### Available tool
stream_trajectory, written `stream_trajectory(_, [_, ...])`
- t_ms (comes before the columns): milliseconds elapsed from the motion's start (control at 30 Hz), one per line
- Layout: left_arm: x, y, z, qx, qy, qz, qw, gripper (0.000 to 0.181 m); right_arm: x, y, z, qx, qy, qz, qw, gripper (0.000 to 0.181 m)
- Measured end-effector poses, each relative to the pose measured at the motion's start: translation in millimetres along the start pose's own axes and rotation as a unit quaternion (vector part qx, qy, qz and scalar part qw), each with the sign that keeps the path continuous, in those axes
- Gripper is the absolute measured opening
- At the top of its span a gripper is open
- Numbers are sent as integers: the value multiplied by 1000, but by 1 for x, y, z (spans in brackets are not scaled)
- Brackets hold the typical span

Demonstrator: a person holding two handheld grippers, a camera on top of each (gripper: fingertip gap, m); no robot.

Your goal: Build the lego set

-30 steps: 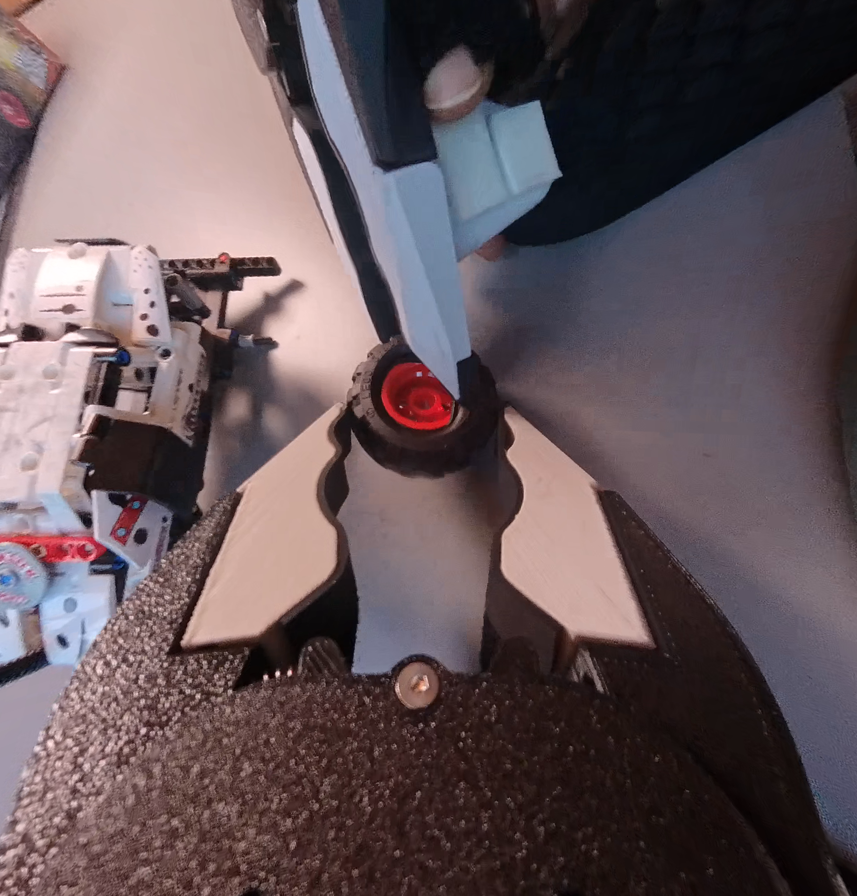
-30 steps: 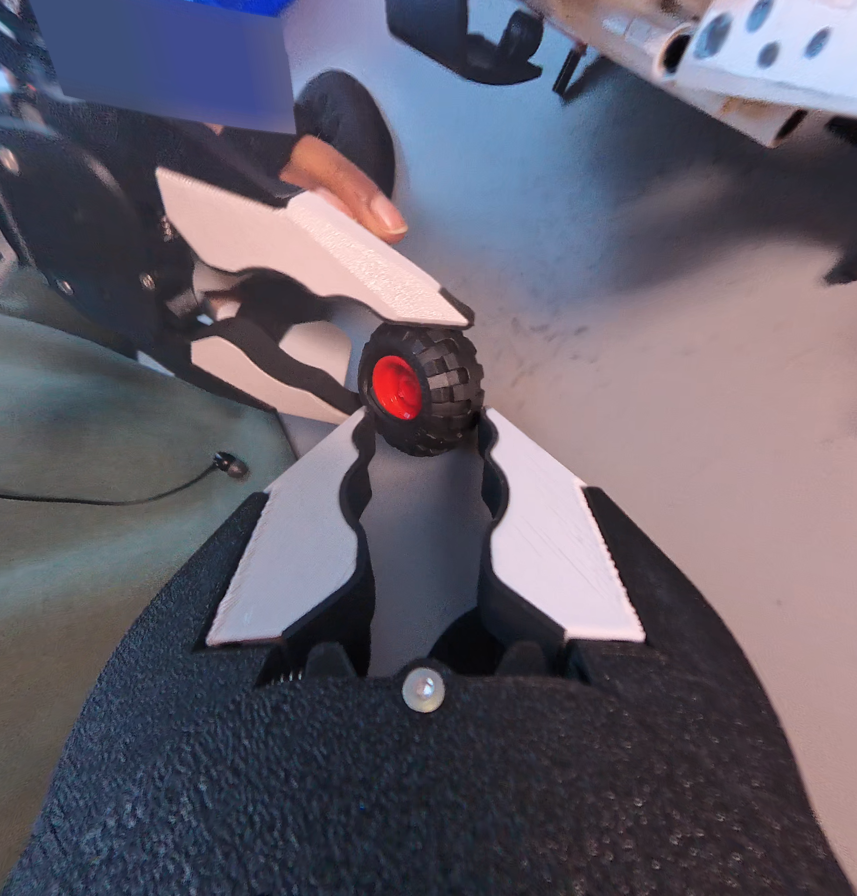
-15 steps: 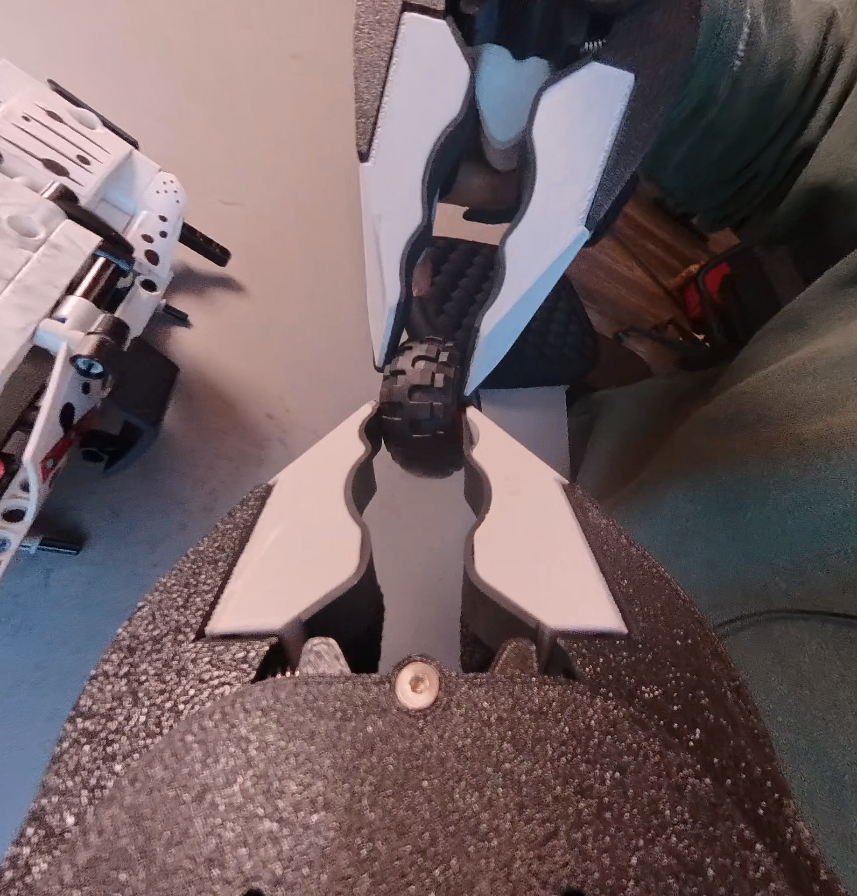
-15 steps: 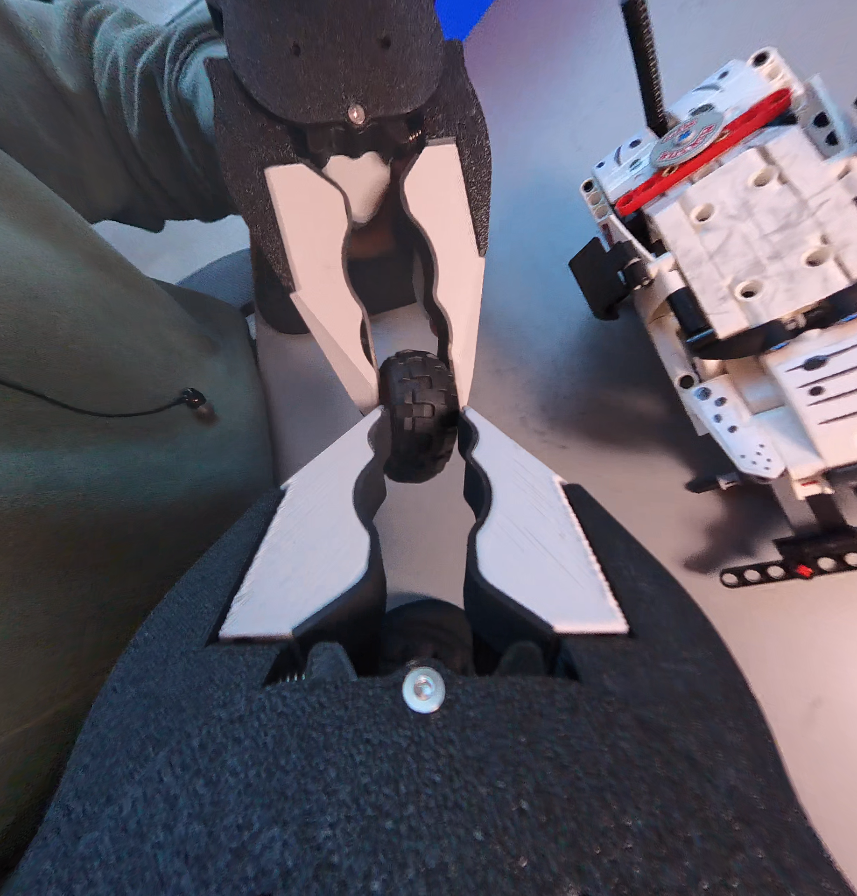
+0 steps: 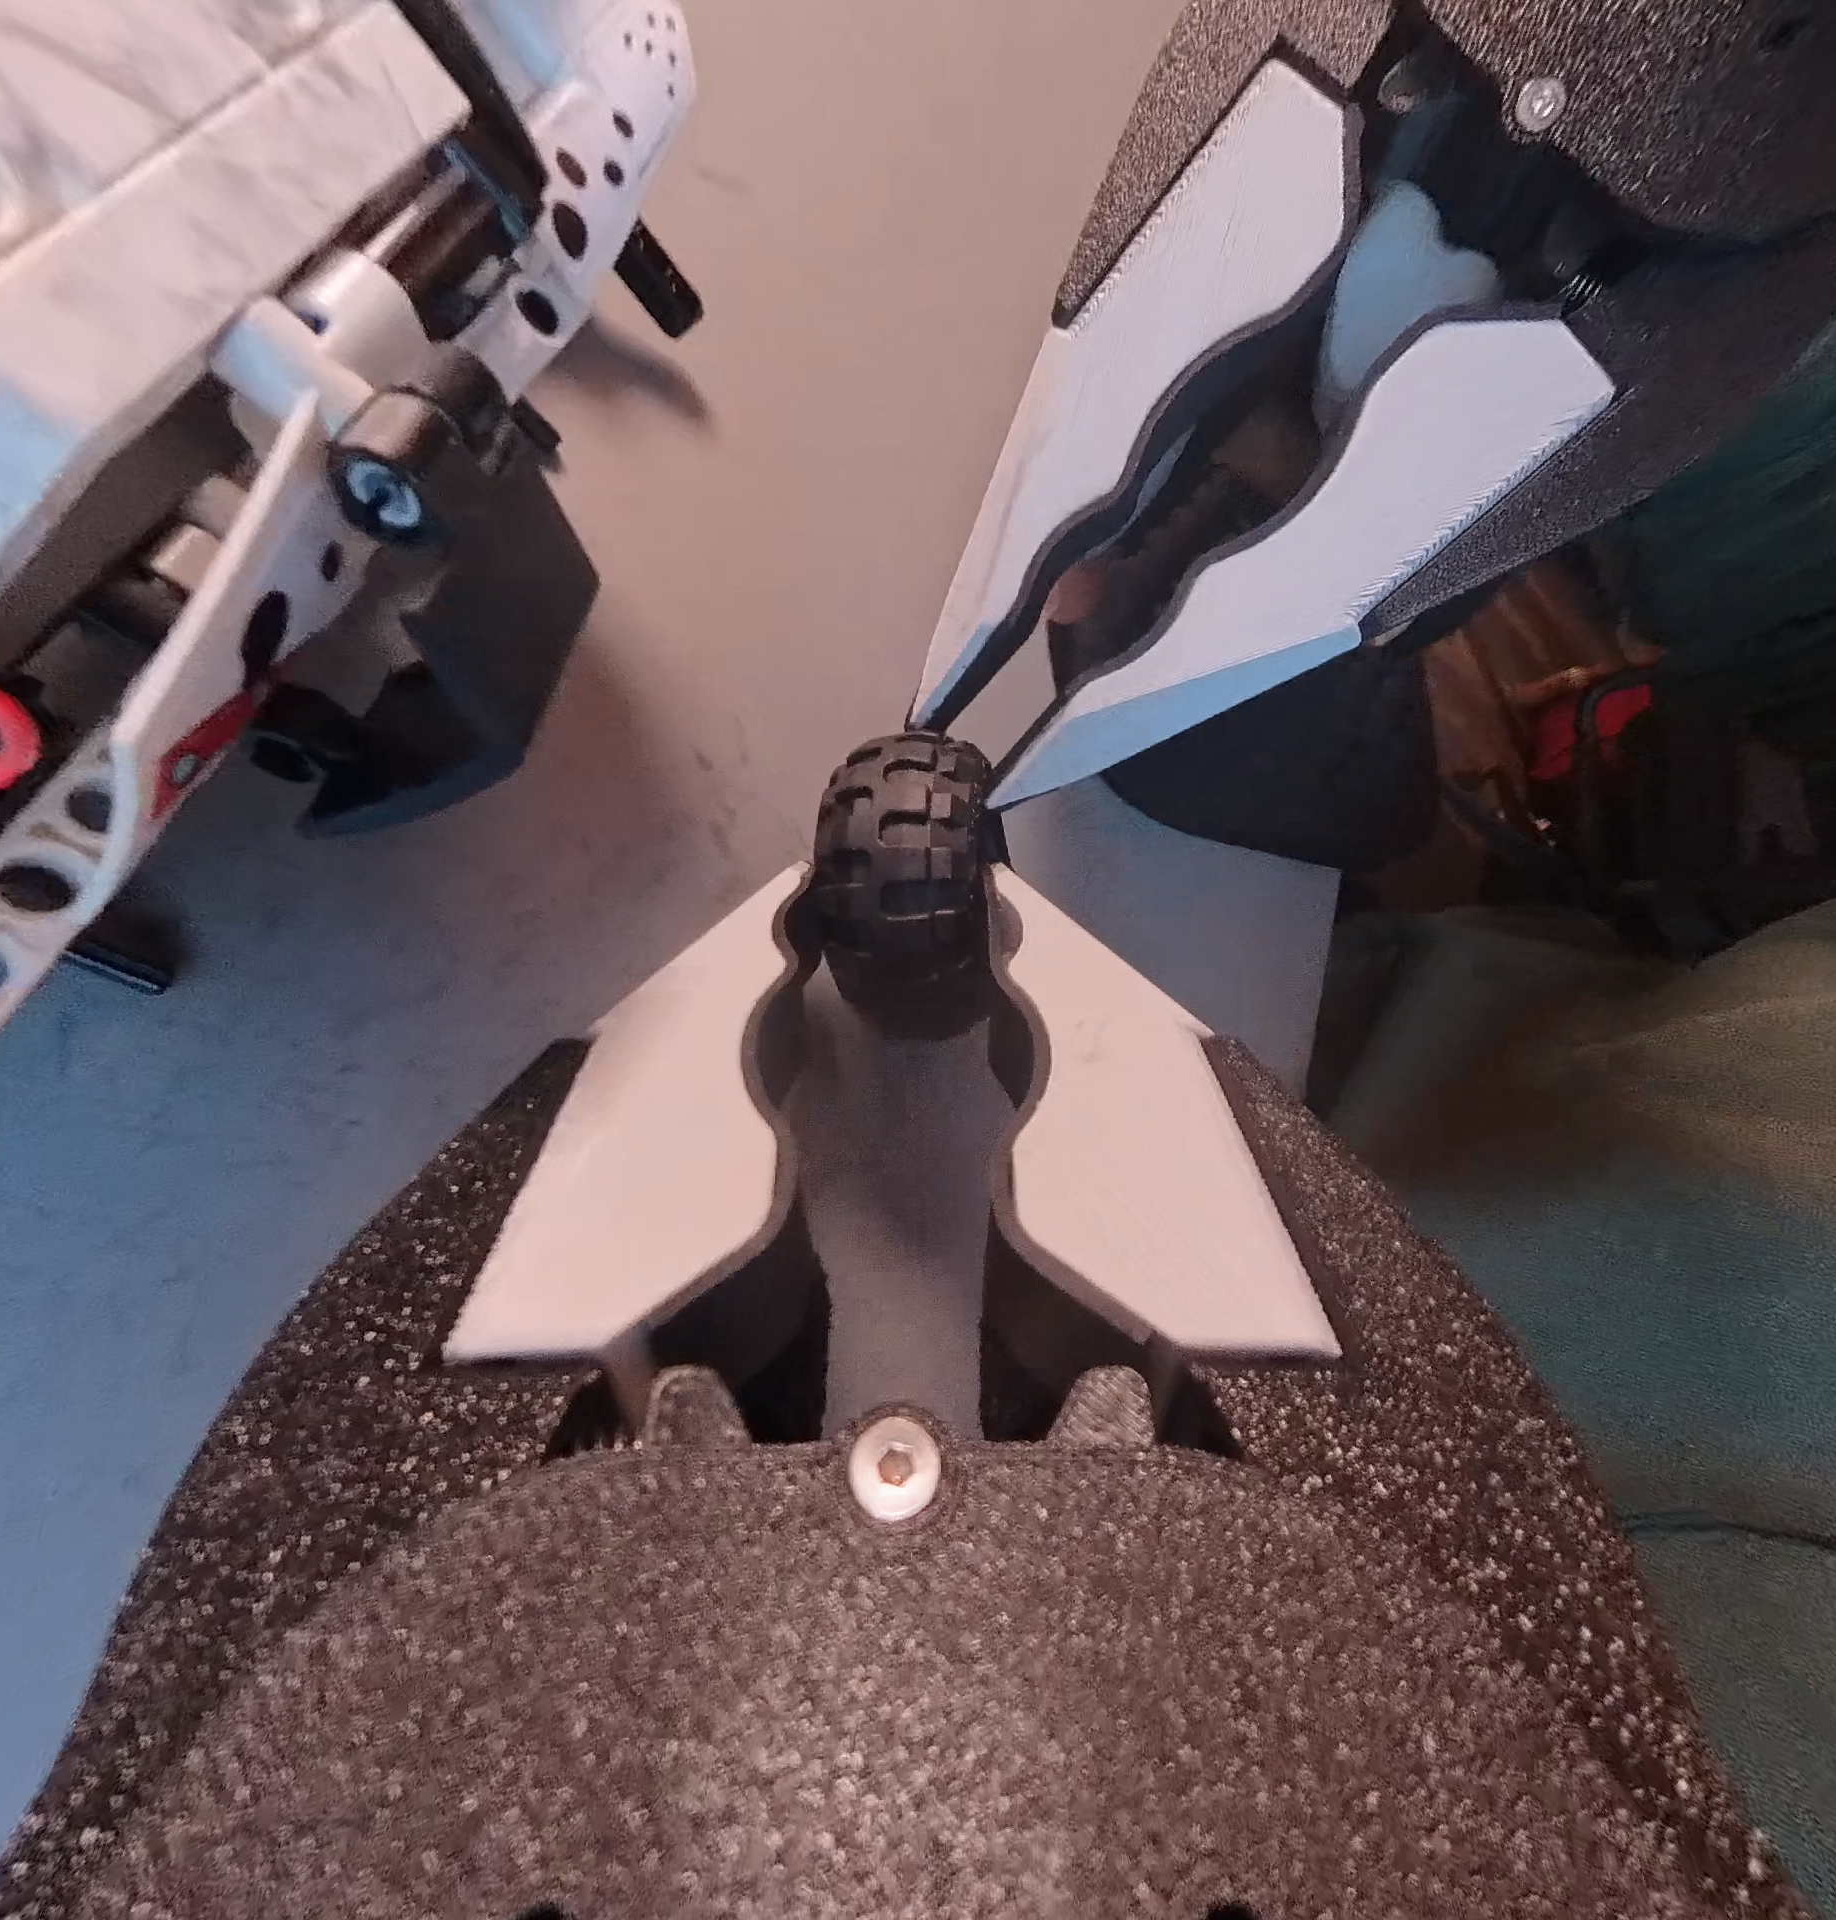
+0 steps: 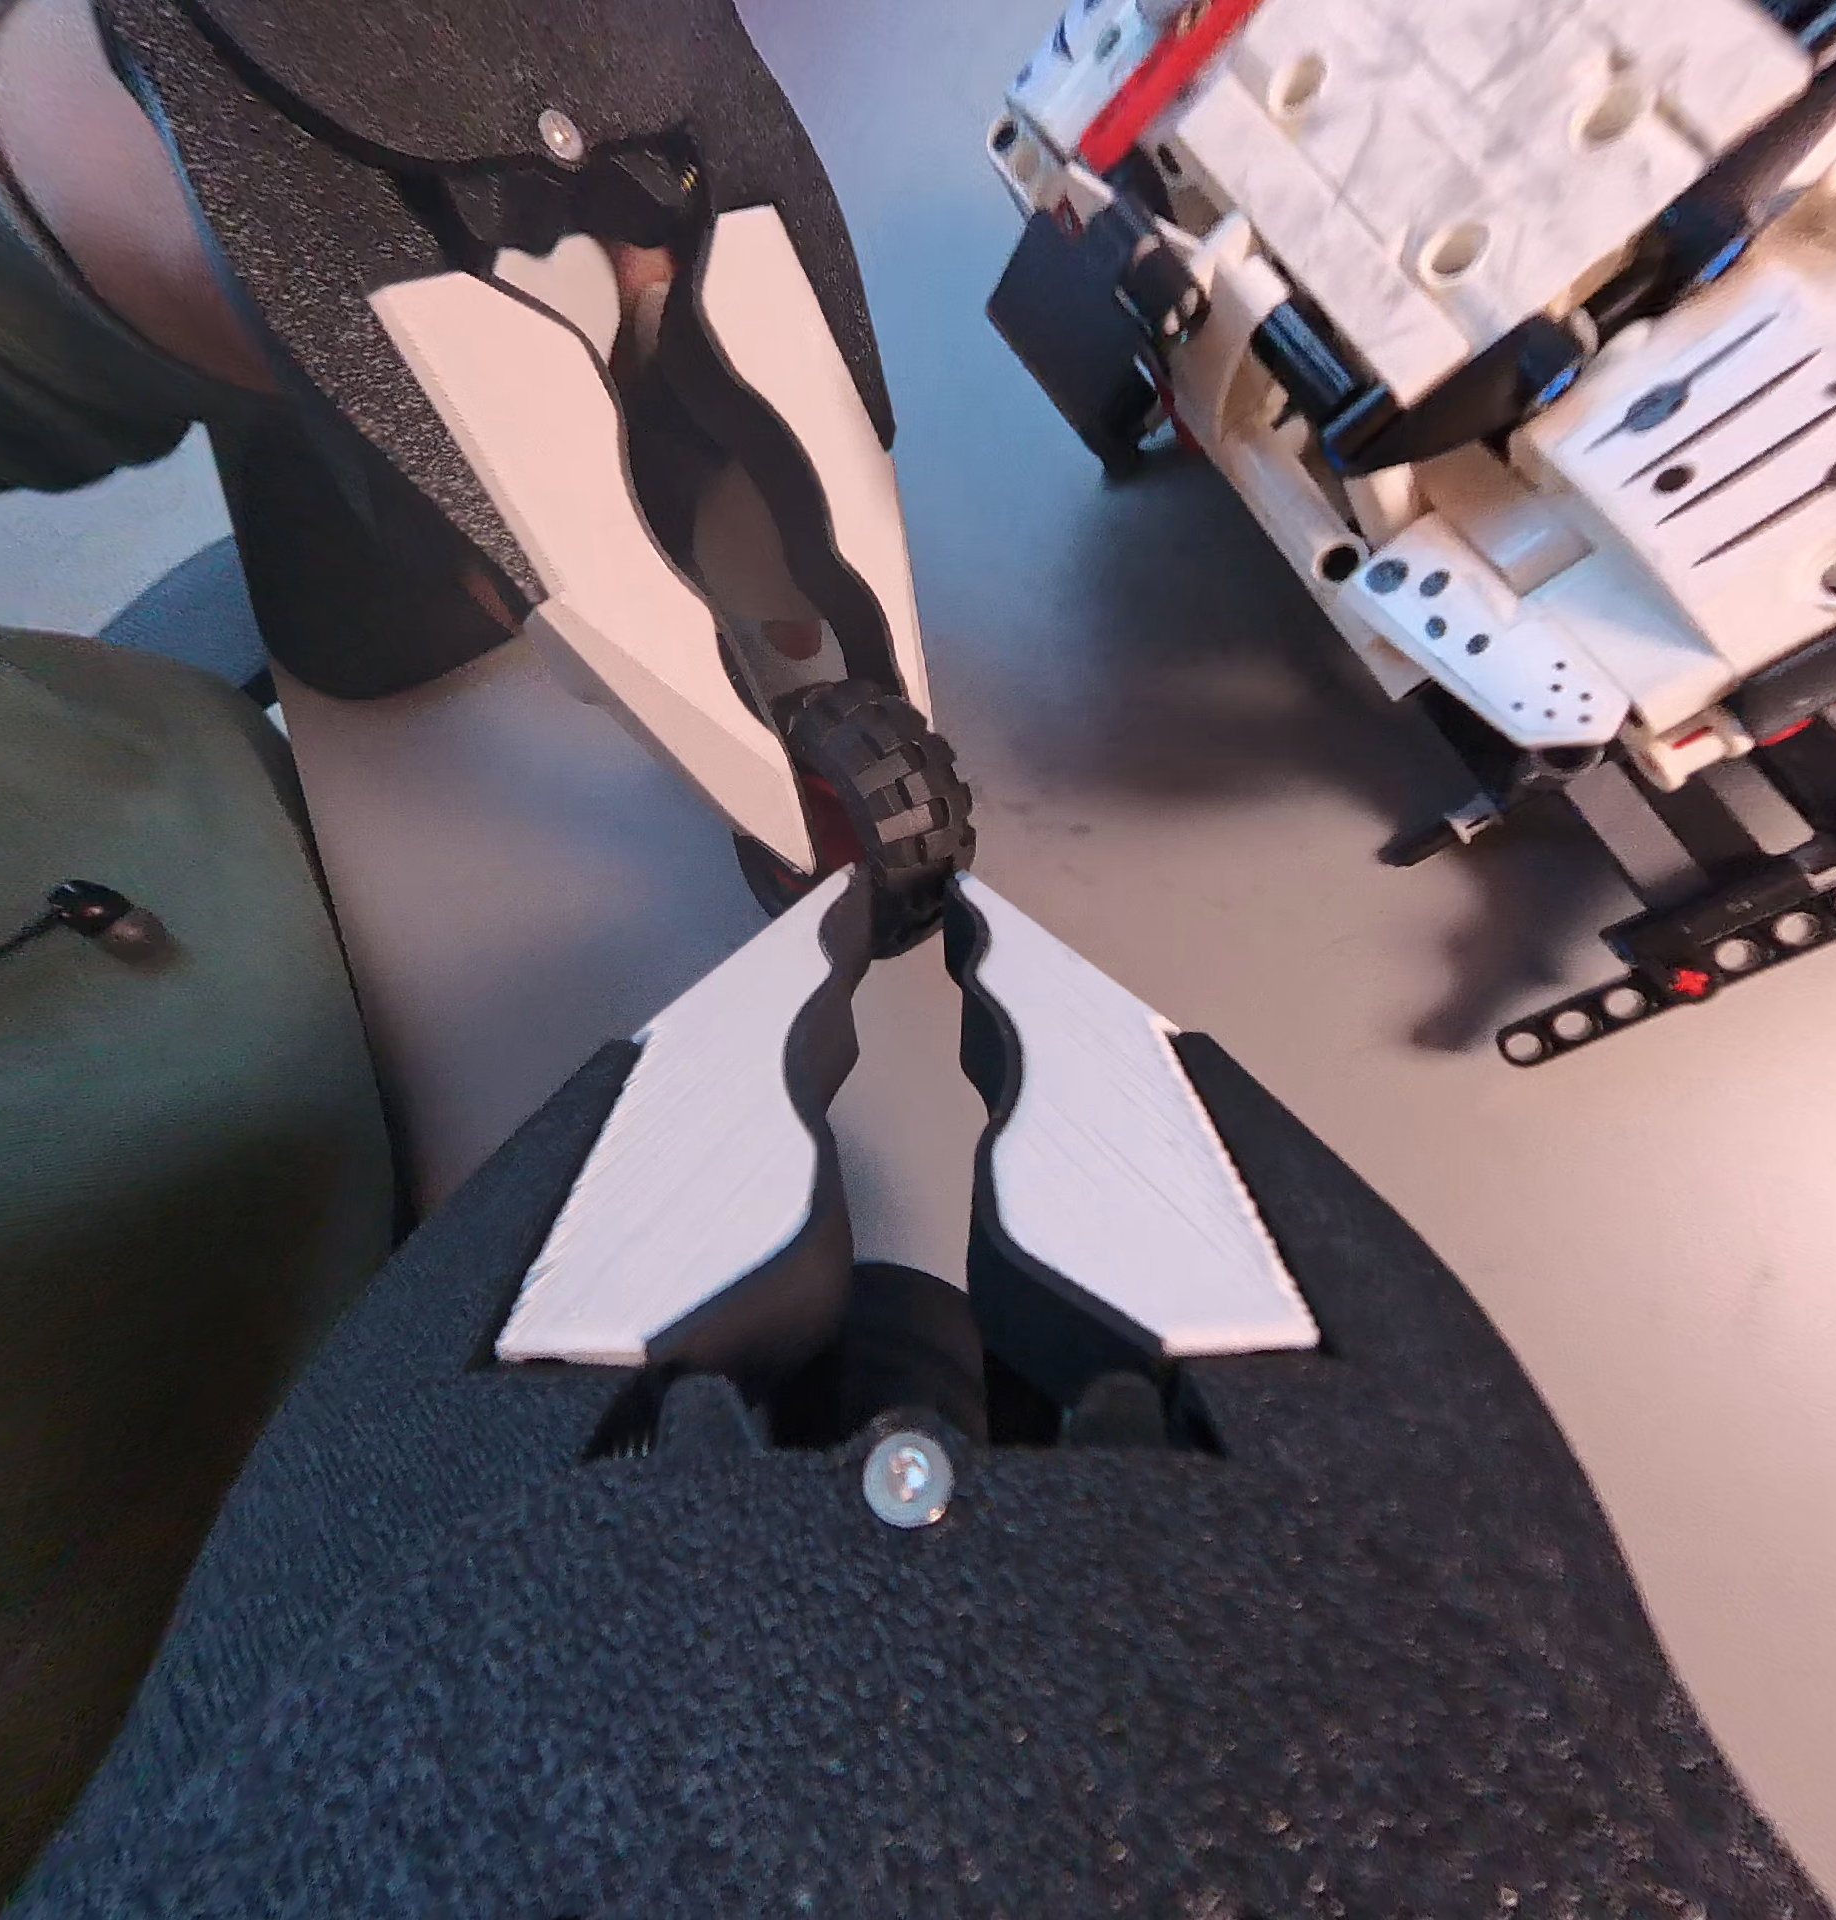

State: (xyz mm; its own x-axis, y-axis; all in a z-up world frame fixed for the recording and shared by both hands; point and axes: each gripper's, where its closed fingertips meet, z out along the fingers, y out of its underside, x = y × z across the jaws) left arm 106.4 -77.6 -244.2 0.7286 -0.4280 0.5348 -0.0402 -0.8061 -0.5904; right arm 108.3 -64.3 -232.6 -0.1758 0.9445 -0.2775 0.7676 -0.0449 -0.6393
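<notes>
A small black wheel (image 5: 901, 883) with a knobbly tyre and a red hub is held above the grey table. My left gripper (image 5: 898, 894) is shut on it, one finger on each hub face. The wheel also shows in the right wrist view (image 6: 888, 810), clamped between the left gripper's fingers (image 6: 675, 686), which come down from the top. My right gripper (image 6: 900, 883) has its jaws narrowly apart, and its tips pinch only the wheel's near edge. In the left wrist view the right gripper (image 5: 955, 764) reaches in from the upper right and meets the tyre's top.
The white lego vehicle model (image 6: 1465, 312) stands on the table (image 6: 1153, 727) to the right of the grippers, and at the upper left in the left wrist view (image 5: 218, 312). A black holed beam (image 6: 1724, 966) sticks out from it. A person's green clothing (image 6: 114, 1091) lies close behind.
The right gripper's jaws have narrowed and slid back from around the wheel to its edge. Both grippers have tilted, and the left keeps its hold. The model looks nearer.
</notes>
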Motion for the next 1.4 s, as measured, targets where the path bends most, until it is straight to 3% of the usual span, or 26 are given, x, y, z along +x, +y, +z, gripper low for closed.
stream_trajectory(200, [-11,2,7,-36,-4,-22,999,31,13,8,9,-66,-36,29,997,4])
stream_trajectory(800, [-17,-1,7,2,-41,6,999,30,21,16,17,-202,-42,63,977,2])
stream_trajectory(1033, [-17,3,4,-2,-29,-13,999,30,13,5,11,-170,-17,34,985,7])
stream_trajectory(1233, [-16,2,4,1,-46,0,999,29,-8,18,8,-128,-54,128,982,19])
stream_trajectory(1400, [-15,4,1,5,-87,31,996,30,-6,15,11,-63,-84,263,959,14])
